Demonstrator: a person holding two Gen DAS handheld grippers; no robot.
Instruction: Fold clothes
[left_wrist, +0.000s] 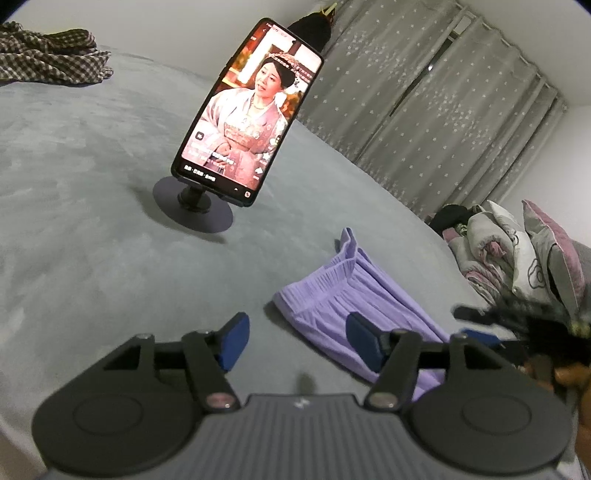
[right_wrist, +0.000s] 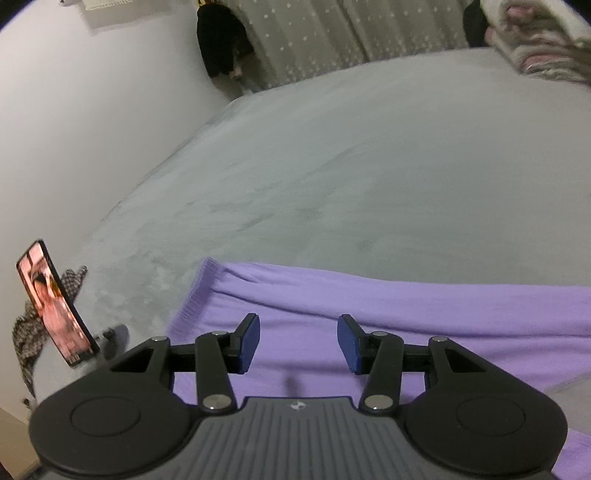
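Note:
Lilac trousers (left_wrist: 343, 295) lie folded on the grey bed, elastic waistband toward the phone. My left gripper (left_wrist: 295, 341) hovers open just before their near edge, its blue pads apart and nothing between them; the right pad overlaps the cloth in view. In the right wrist view the same lilac trousers (right_wrist: 388, 295) spread flat across the lower half, ribbed cuff (right_wrist: 195, 295) at the left. My right gripper (right_wrist: 298, 341) stands open above the cloth with empty jaws. The other gripper (left_wrist: 517, 332) shows as a dark blur at the right edge of the left wrist view.
A phone (left_wrist: 251, 110) playing video stands on a round stand (left_wrist: 194, 210) mid-bed, also seen as a phone (right_wrist: 55, 302) at the left. A checked garment (left_wrist: 48, 55) lies far left. Bedding and pillows (left_wrist: 517, 251) pile at the right. Starred curtains (left_wrist: 424, 103) hang behind.

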